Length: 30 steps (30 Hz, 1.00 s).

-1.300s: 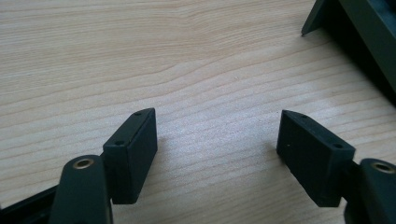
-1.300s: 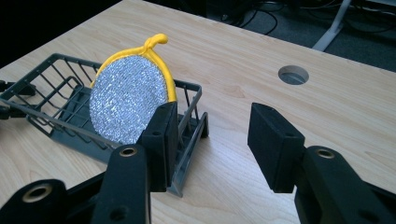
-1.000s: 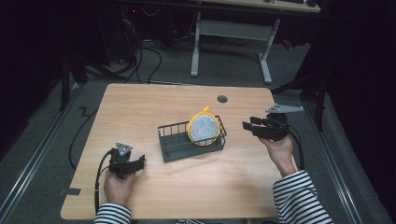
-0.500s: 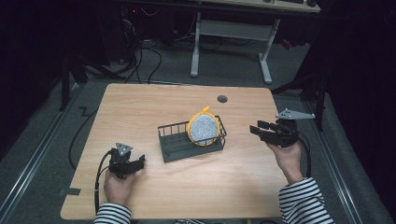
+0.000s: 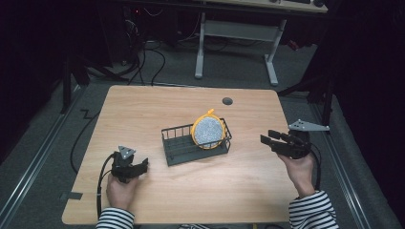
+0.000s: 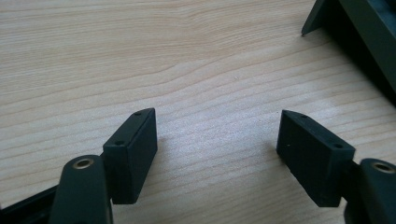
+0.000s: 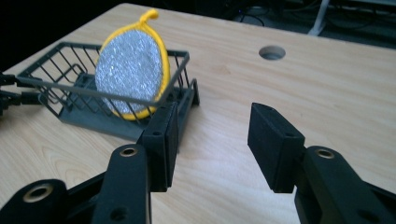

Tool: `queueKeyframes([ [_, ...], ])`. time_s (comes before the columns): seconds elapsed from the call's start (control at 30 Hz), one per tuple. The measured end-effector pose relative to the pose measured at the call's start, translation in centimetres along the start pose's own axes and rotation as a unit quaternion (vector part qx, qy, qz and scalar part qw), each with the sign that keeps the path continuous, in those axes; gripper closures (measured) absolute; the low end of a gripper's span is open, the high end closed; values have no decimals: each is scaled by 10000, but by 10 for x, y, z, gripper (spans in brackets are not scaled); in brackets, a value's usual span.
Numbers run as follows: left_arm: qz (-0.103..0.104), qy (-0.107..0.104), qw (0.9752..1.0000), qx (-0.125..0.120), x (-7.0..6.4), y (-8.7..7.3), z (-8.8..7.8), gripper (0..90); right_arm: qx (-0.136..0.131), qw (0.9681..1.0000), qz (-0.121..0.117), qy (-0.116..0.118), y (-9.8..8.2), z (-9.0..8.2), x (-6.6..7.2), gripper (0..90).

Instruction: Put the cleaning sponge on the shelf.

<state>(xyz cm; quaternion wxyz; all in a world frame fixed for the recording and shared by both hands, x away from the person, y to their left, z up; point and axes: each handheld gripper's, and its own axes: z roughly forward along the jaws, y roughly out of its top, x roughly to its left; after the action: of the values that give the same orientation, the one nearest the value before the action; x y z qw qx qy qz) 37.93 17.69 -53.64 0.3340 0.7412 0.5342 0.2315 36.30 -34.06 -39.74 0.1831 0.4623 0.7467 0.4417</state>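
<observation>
Dark room; grey carpet floor (image 5: 43, 143); white-legged desk (image 5: 234, 33) behind, cables (image 5: 143, 57)

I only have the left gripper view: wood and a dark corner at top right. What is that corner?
Observer: The black wire rack, mid-table on the wooden table.
Operator: Anything in it?
Observer: A round silver scrubbing pad with a yellow rim, standing on edge at the rack's right end.
Operator: Right gripper?
Observer: The right gripper is right of the rack, fingers apart, nothing between them, pointing at the rack.
</observation>
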Motion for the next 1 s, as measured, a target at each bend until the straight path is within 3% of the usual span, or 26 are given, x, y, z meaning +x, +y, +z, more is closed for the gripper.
queueKeyframes([
  [0.5, -2, 4, 10000, 0, 0, 0, 0, 296, -108, 9993, 326, -122, -37, -11, -9, 534],
  [1.0, -3, 4, 10000, 0, 0, 0, 0, 296, -179, 9979, 556, -276, -64, -6, -19, 507],
])
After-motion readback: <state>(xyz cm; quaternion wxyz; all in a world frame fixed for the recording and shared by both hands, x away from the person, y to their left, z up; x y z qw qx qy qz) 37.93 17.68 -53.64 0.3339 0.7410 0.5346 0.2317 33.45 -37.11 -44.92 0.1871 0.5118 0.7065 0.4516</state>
